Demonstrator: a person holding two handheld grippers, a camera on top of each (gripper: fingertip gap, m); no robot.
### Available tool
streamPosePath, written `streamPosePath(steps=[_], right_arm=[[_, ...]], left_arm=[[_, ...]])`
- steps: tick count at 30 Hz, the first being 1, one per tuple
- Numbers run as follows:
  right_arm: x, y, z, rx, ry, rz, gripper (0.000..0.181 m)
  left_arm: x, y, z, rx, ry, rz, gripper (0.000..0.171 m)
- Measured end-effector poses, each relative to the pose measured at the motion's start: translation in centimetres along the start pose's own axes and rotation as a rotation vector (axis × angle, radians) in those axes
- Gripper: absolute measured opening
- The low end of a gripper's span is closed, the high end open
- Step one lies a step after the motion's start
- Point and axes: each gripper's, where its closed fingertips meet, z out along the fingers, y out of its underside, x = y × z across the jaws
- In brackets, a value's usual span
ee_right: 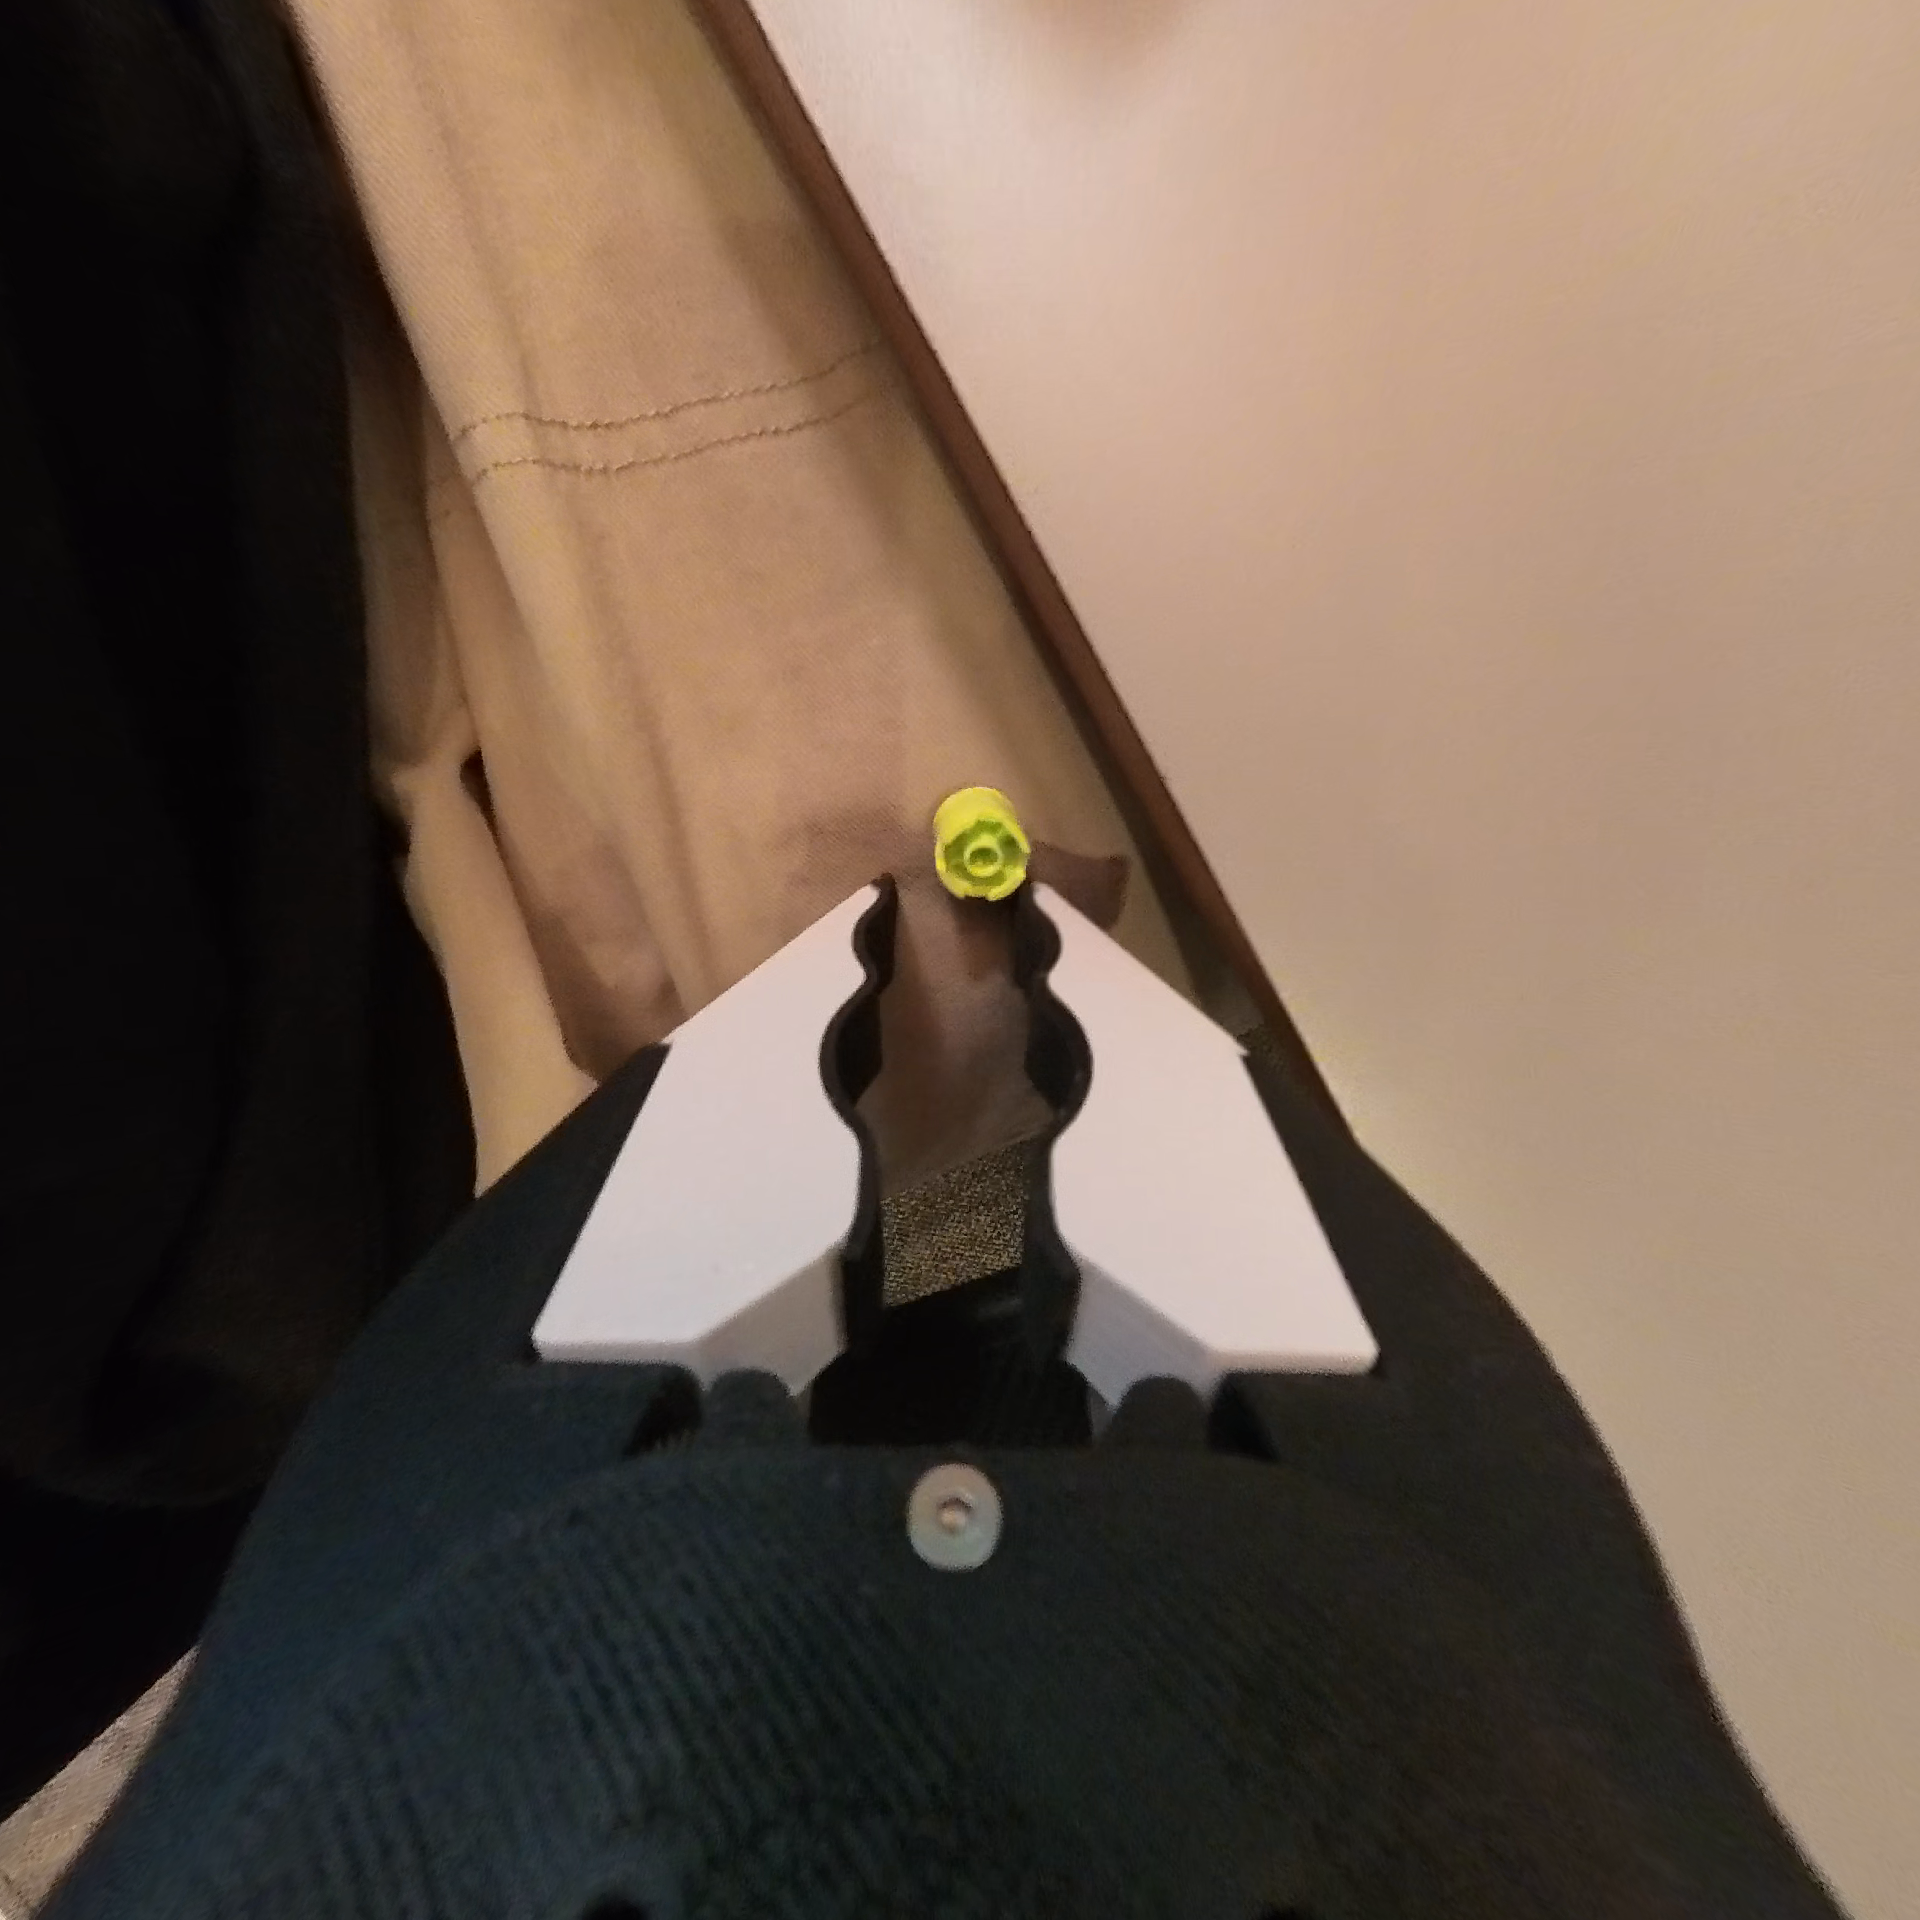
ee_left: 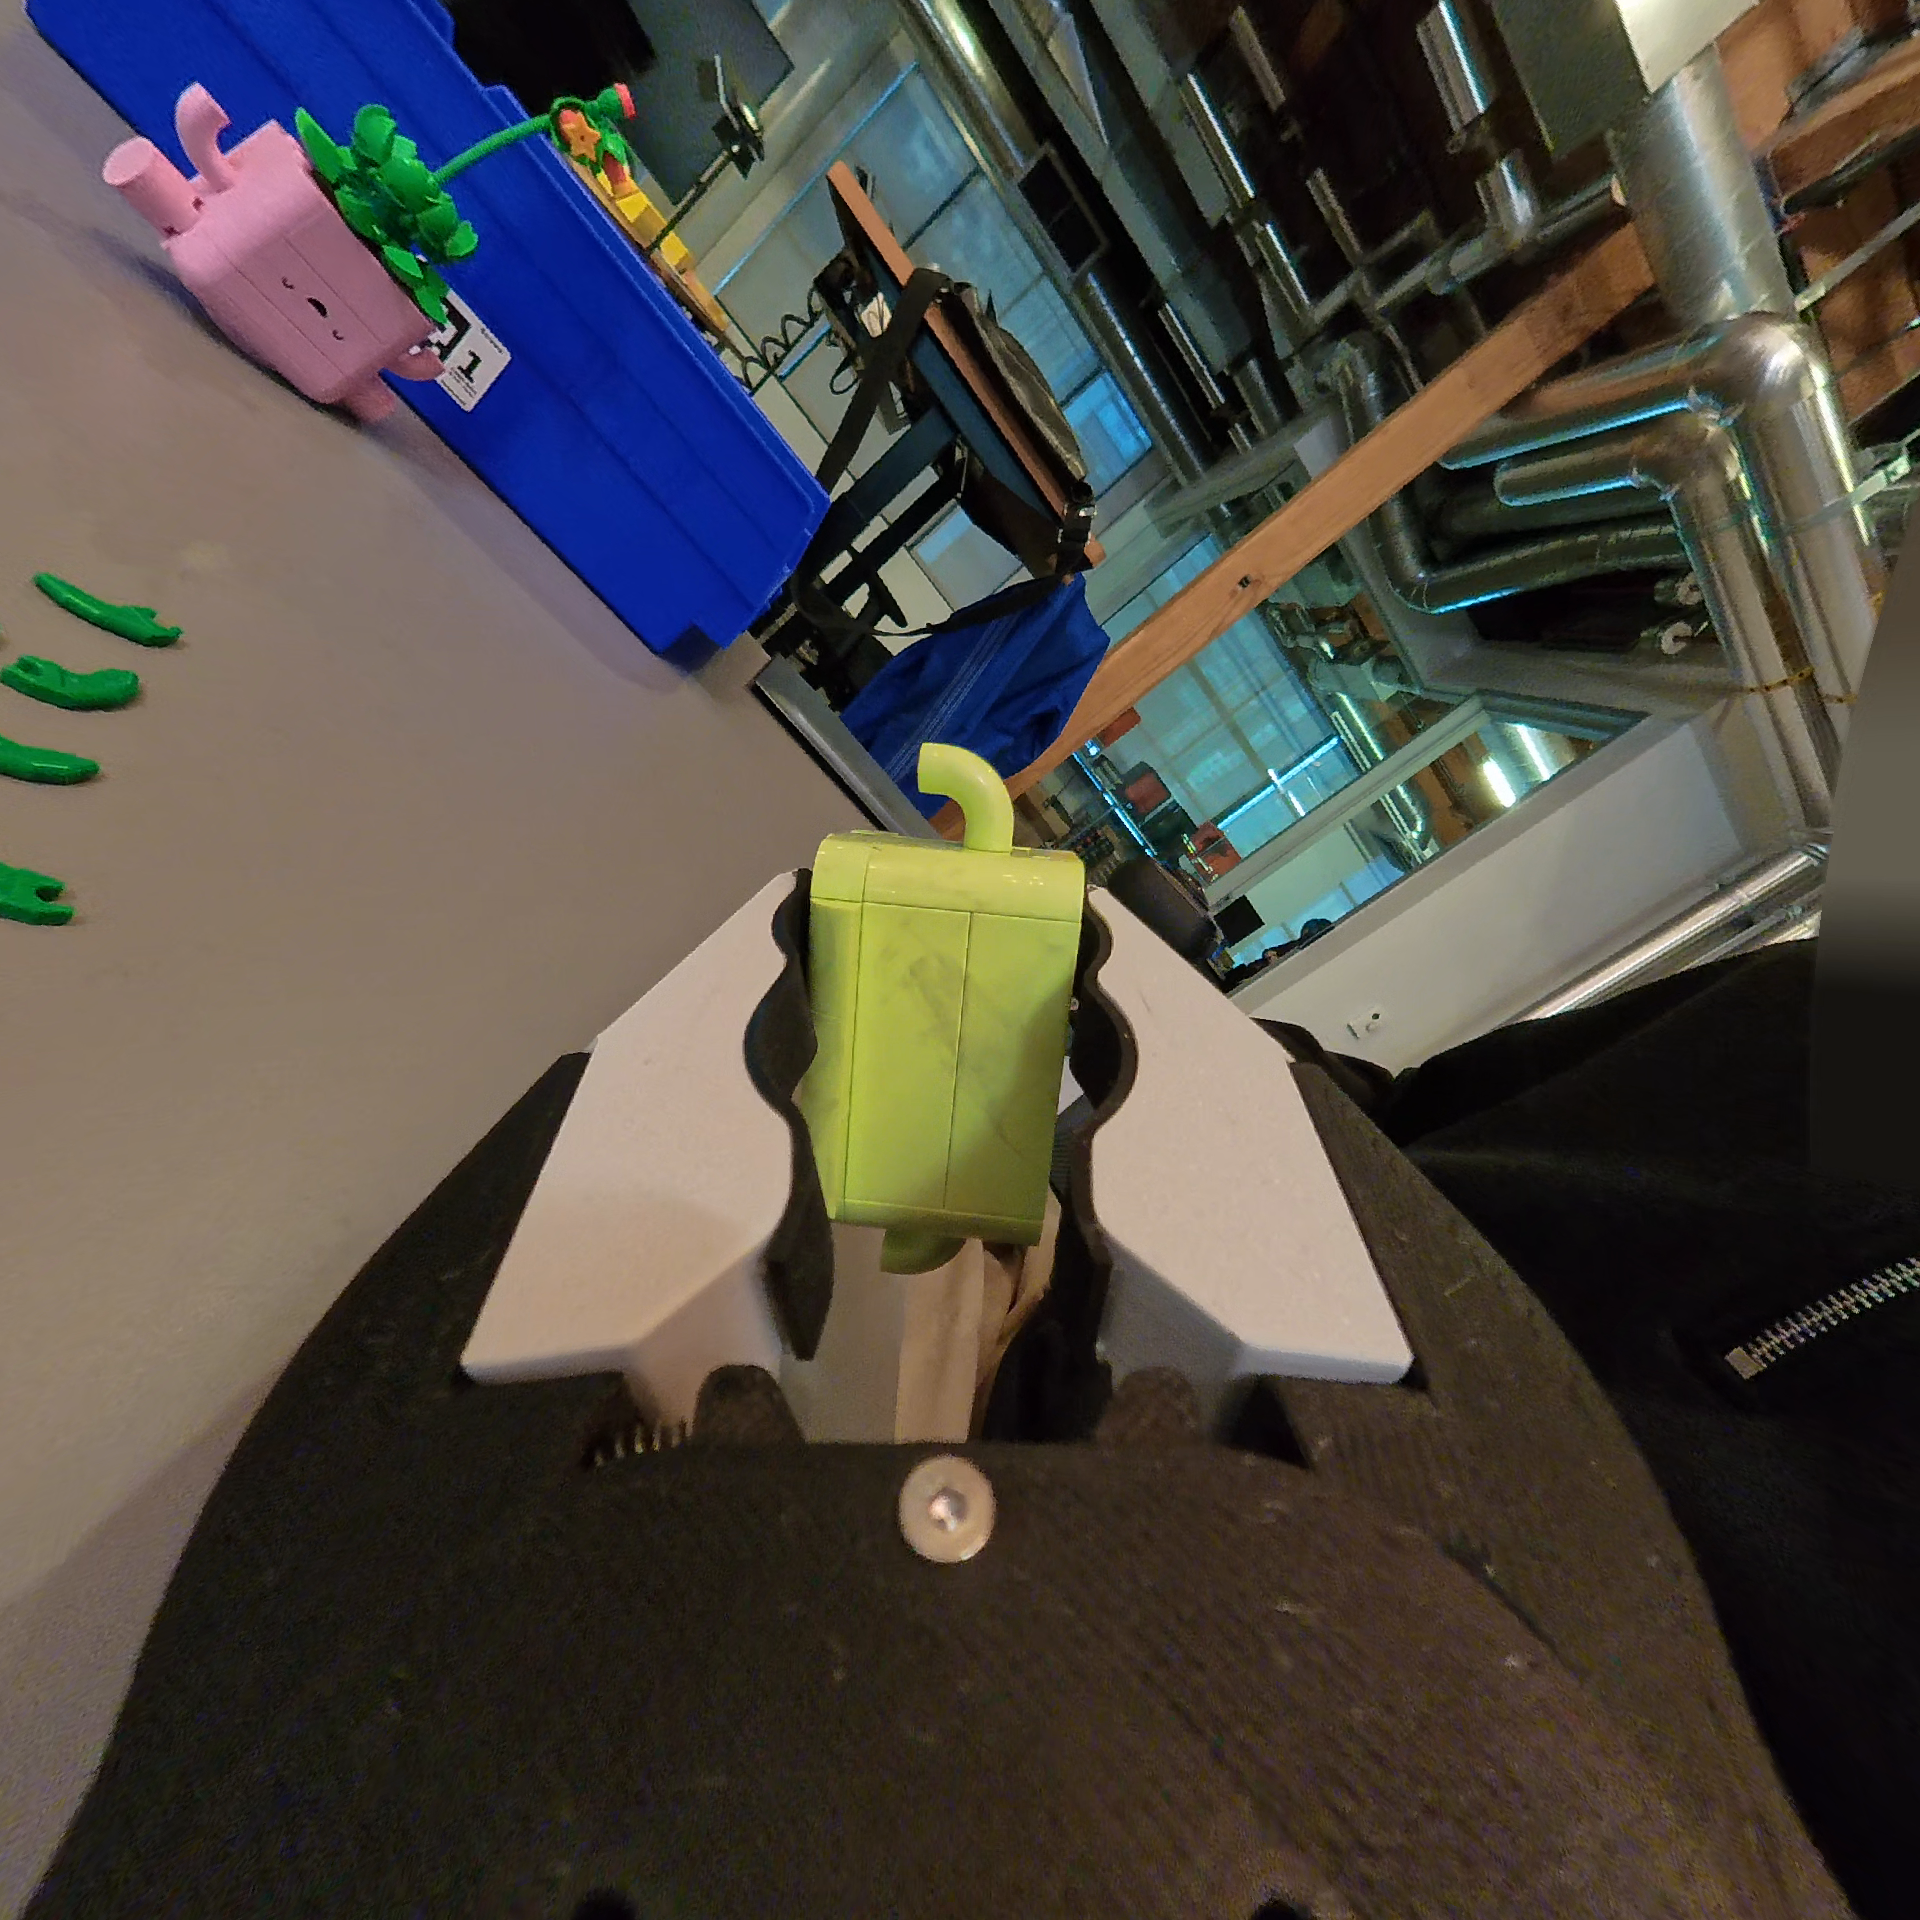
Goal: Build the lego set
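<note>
Left gripper (ee_left: 940, 1039) clamps the light, rigid lime block (ee_left: 940, 1039) by its flat sides, right gripper (ee_right: 961, 914) pinches a tiny slippery-looking lime round piece (ee_right: 980, 857) at the tips.

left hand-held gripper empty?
No. The left hand-held gripper is shut on a lime block, clamped between its fingers with a curved lime stem sticking out of the top.

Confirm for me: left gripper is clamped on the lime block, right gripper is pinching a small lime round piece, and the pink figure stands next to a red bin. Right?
Not quite: the bin is blue, not red, as the left wrist view shows. The rest holds: the left gripper is clamped on the lime block, the right gripper pinches the small lime round piece, and the pink figure stands next to the bin.
</note>
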Motion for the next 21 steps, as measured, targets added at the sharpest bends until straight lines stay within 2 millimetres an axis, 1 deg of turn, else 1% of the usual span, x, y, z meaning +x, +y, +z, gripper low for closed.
streamPosePath(steps=[3, 6, 9, 10, 12, 13, 14, 16, 19, 21], right_arm=[[0.3, -0.3, -0.5, 0.019, 0.013, 0.014, 0.026], [0.3, -1.1, -0.9, 0.071, -0.004, 0.039, 0.025], [0.1, -1.5, -0.8, 0.096, -0.027, 0.052, 0.021], [0.0, -1.7, -0.9, 0.100, -0.027, 0.044, 0.014], [-0.5, -2.3, -1.3, 0.122, -0.049, 0.027, 0.014], [-1.1, -3.0, -1.7, 0.151, -0.080, 0.025, 0.014], [-1.6, -4.1, -2.4, 0.207, -0.113, 0.024, 0.014], [-2.3, -7.4, -4.3, 0.382, -0.159, 0.019, 0.014], [-1.1, -13.1, -7.6, 0.676, -0.102, -0.007, 0.014], [-0.9, -16.6, -9.0, 0.811, -0.074, -0.051, 0.014]], left_arm=[[0.0, 0.0, 0.0, 0.000, 0.002, -0.003, 0.044], [0.0, 0.0, 0.0, 0.000, 0.004, -0.006, 0.044], [0.0, 0.0, 0.0, -0.001, 0.005, -0.008, 0.044], [-0.1, -0.1, 0.0, 0.000, 0.004, -0.008, 0.044], [-0.1, -0.1, 0.0, 0.000, 0.004, -0.008, 0.044], [-0.1, 0.0, 0.0, -0.001, 0.004, -0.007, 0.044], [0.0, 0.0, 0.0, -0.004, 0.004, -0.007, 0.044], [0.1, 0.2, 0.1, -0.013, 0.010, -0.008, 0.044], [0.2, 0.7, 0.6, -0.040, 0.011, -0.013, 0.044], [0.1, 1.2, 1.0, -0.064, -0.003, -0.006, 0.044]])
